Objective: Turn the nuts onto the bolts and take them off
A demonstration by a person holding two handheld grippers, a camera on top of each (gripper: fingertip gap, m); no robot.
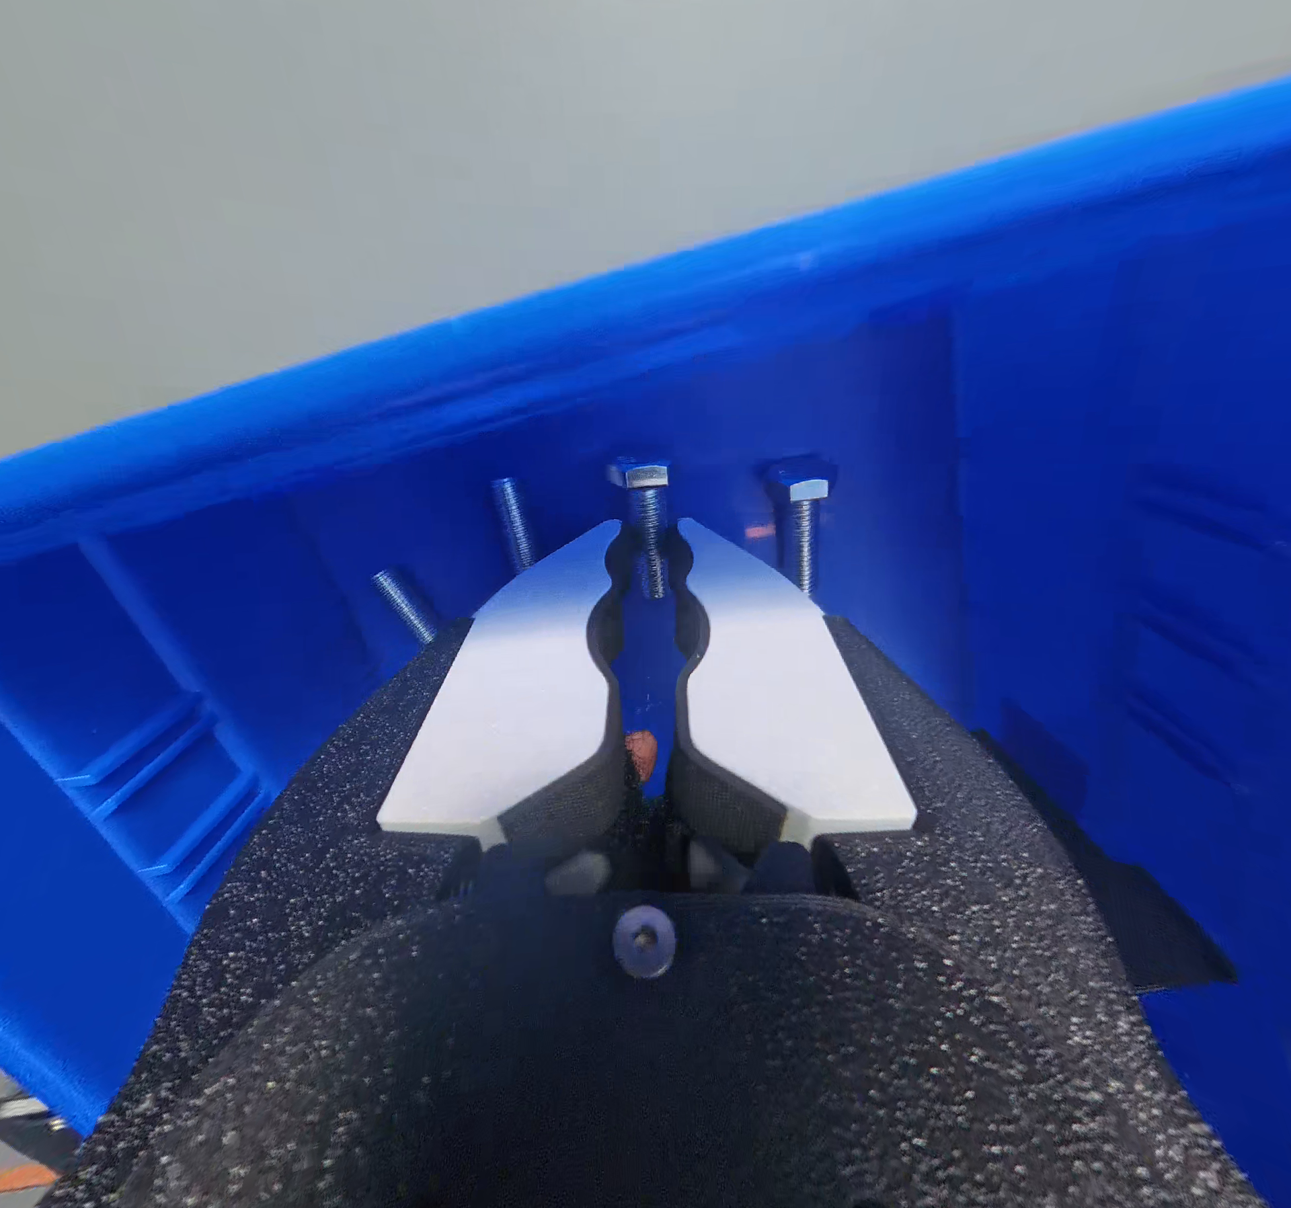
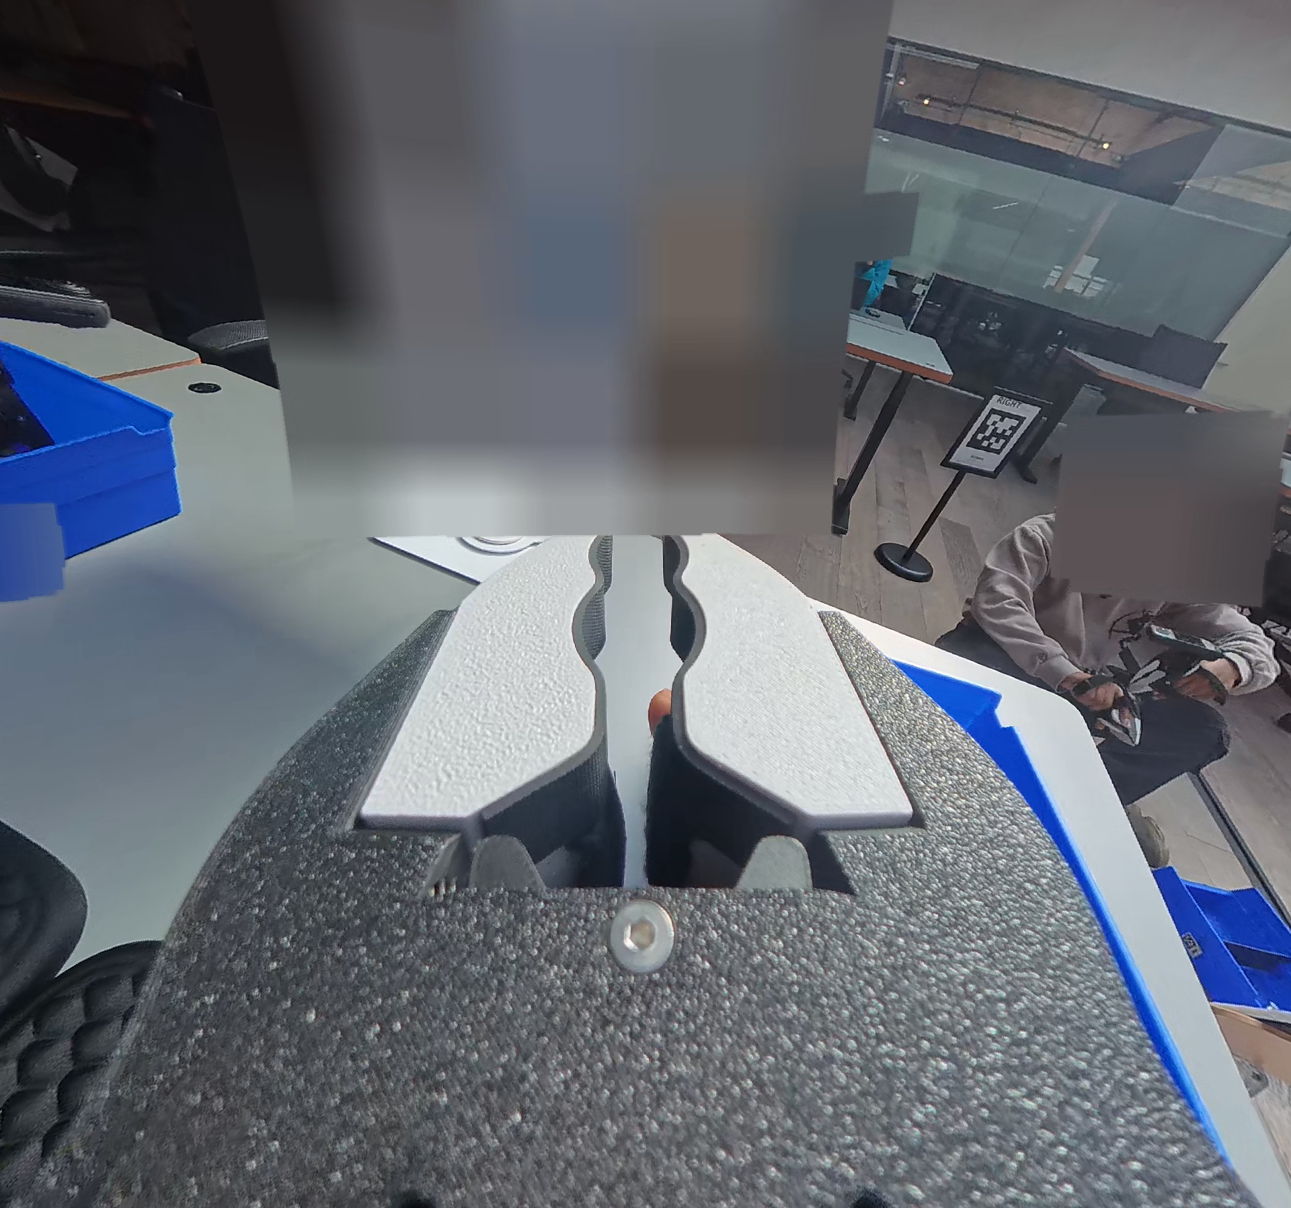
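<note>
Setting: a blue plastic bin [image 1: 1048, 406] seen close up in the left wrist view, with a pale grey surface behind it.
Bolts: four steel bolts lean against the bin's inner wall. Two show hex heads at the top: the middle bolt [image 1: 646, 532] and the right-hand bolt [image 1: 803, 532]. Two further left show only threaded shanks [image 1: 513, 521] and [image 1: 405, 605]. No nut can be made out.
Left gripper [image 1: 648, 535]: inside the bin, its white fingers [image 1: 559, 616] a little apart, one on each side of the middle bolt's shank. Whether they touch the thread cannot be told.
Right gripper [image 2: 636, 546]: held above a grey tabletop [image 2: 209, 651], fingers narrowly apart, nothing between them. Another blue bin [image 2: 105, 455] sits far left.
Bystander: a seated person [image 2: 1090, 657] on the floor at right, holding a device.
Handling, as a judgement: the bolts look small, light, rigid and slippery, apt to roll or pivot. The threaded shank, seated in a finger notch, seems the surest hold, leaving the free end for a nut.
</note>
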